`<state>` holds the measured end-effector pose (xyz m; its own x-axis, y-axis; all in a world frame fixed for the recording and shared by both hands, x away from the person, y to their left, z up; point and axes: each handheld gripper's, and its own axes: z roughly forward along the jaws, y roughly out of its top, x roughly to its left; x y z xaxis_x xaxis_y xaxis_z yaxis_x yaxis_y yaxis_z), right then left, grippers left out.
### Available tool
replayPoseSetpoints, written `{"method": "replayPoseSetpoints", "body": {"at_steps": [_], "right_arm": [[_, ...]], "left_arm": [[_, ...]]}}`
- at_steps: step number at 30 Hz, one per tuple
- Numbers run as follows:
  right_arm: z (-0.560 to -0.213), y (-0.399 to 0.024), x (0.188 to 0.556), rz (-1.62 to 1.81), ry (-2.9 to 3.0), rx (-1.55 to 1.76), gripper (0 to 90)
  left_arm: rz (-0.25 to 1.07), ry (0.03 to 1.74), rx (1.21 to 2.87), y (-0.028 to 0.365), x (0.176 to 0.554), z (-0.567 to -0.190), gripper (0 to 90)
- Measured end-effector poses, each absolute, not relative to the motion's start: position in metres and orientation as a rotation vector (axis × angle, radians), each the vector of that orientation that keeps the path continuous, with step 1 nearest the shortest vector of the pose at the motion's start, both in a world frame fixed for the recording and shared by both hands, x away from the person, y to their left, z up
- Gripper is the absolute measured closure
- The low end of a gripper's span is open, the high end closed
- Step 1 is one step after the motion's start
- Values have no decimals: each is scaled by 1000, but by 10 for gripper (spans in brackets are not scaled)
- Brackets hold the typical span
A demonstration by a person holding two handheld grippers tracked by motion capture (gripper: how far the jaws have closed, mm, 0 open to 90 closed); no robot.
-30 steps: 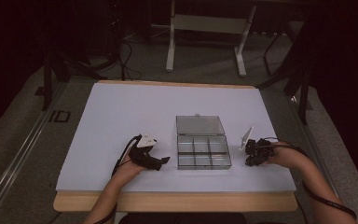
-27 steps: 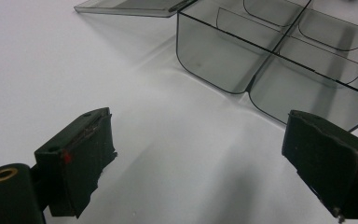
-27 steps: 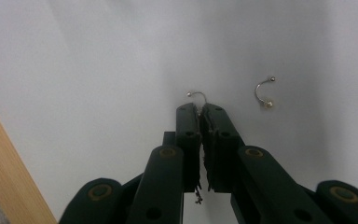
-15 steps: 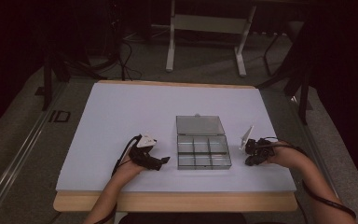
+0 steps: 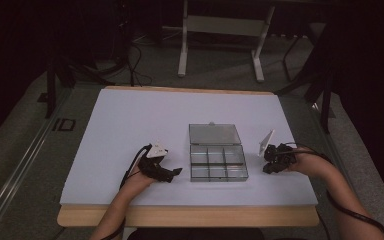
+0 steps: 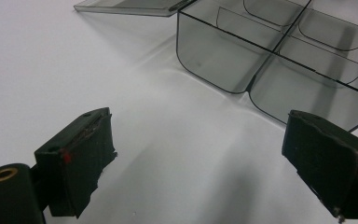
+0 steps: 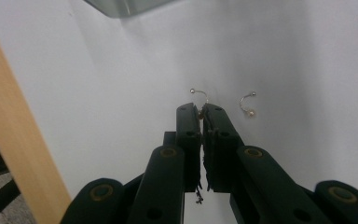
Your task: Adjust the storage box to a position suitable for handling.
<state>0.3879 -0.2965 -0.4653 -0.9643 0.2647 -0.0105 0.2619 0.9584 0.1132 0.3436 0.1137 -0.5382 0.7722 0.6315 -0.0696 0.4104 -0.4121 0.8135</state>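
The right tongs [image 7: 201,111] are pressed together, pinching a small curved earring [image 7: 199,95] at their tips; its wire hook with a ball end sticks out just past the pads, right at the white desk [image 5: 130,130] surface. Whether it is lifted clear of the desk cannot be told. A second earring [image 7: 247,103] of the same kind lies flat on the desk just beside the pinched one, apart from the tongs.

In the high view the right tongs [image 5: 275,161] sit just to the right of the clear compartment box [image 5: 217,165], near its front right corner. The box stands open on the desk, its flat lid [image 5: 215,134] laid back on the far side, its six compartments showing nothing inside.

The left tongs [image 5: 172,173] rest on the desk to the left of the box, pointing toward its front left corner. In the left gripper view the left tongs [image 6: 200,163] are spread wide with only bare desk between them, and the box's near compartments [image 6: 223,56] stand just ahead.
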Motion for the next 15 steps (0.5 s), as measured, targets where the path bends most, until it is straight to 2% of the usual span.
{"method": "replayPoseSetpoints", "body": {"at_steps": [15], "right_arm": [[-440, -282, 389, 214, 3070, 347, 856]], "left_arm": [[308, 776, 2065, 114, 344, -538, 94]]}}
